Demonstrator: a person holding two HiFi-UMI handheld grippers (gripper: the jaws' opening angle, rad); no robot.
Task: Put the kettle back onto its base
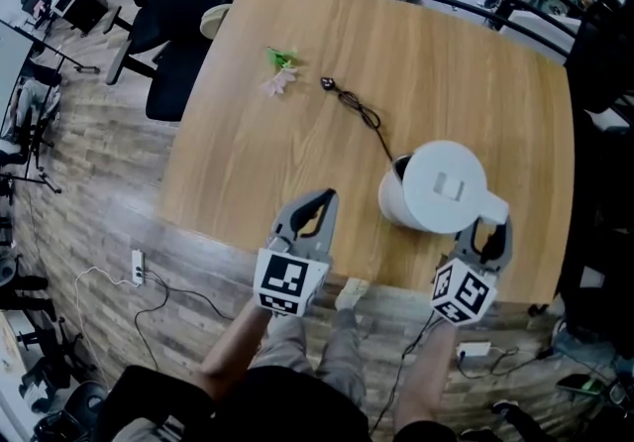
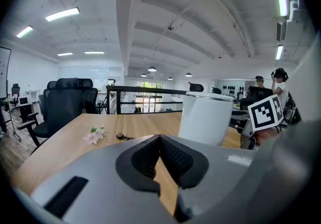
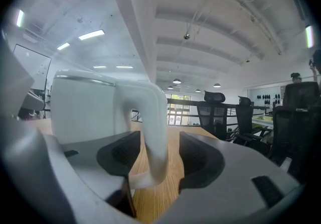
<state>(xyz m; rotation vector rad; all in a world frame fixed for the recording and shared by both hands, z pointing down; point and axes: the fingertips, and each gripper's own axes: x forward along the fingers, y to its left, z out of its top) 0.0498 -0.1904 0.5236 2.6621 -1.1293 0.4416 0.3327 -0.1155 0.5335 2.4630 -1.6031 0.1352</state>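
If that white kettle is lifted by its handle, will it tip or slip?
The white plastic kettle would probably hang tilted, since its looped handle sits off to one side. That handle looks smooth, so it may slip between the right gripper's open jaws unless squeezed firmly. Weight is unclear: the lid hides any water.

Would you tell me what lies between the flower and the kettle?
A black cord lies on the table between the flower and the kettle, seen best in the head view.
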